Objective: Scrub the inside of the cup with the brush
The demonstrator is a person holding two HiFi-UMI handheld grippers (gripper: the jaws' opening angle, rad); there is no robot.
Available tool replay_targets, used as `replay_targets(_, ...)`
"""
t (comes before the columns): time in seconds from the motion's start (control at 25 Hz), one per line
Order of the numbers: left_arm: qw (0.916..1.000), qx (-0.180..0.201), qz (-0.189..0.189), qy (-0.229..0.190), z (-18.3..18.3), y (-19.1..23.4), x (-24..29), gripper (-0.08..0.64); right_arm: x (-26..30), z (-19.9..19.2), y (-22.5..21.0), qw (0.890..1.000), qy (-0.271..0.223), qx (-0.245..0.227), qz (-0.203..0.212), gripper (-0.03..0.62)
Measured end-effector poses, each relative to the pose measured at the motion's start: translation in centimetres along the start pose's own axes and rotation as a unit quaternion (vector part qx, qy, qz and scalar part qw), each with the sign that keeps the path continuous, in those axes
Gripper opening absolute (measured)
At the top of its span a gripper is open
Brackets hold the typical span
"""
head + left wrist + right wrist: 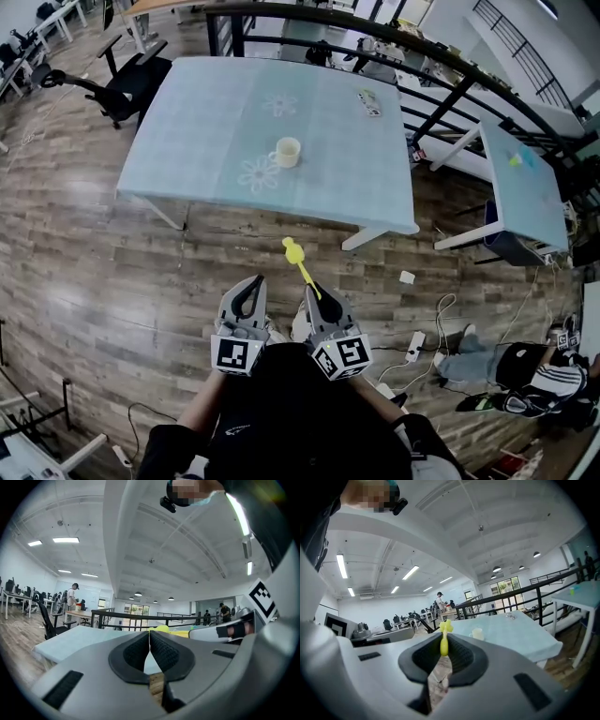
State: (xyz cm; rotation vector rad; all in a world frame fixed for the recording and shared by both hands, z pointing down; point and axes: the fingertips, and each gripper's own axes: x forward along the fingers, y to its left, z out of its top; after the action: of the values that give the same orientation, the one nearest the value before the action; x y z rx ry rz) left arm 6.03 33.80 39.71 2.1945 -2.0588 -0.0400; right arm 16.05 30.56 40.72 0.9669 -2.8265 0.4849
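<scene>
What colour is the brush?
The brush is yellow all over, head and handle. It shows best in the right gripper view.

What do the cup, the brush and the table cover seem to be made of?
The cup: probably glazed ceramic, cream and smooth, though plastic is possible from this distance.
The brush: likely plastic, uniformly bright yellow, thin handle.
The table cover: seemingly vinyl or oilcloth, pale blue with printed flowers, lying flat.
</scene>
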Motion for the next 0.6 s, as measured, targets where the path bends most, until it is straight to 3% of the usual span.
replay_targets(0.28,0.9999,-0.009,-0.009,0.011,-0.6,0.5,1.9,0.015,2.2,0.7,-1.6,1.0,-0.003,-0.001,-0.013,0.038)
replay_targets(0.6,0.9998,-0.016,0.002,0.007,0.5,3.2,6.4,0.015,7.5,2.5,-3.6,1.0,0.004,0.001,0.006,0.038)
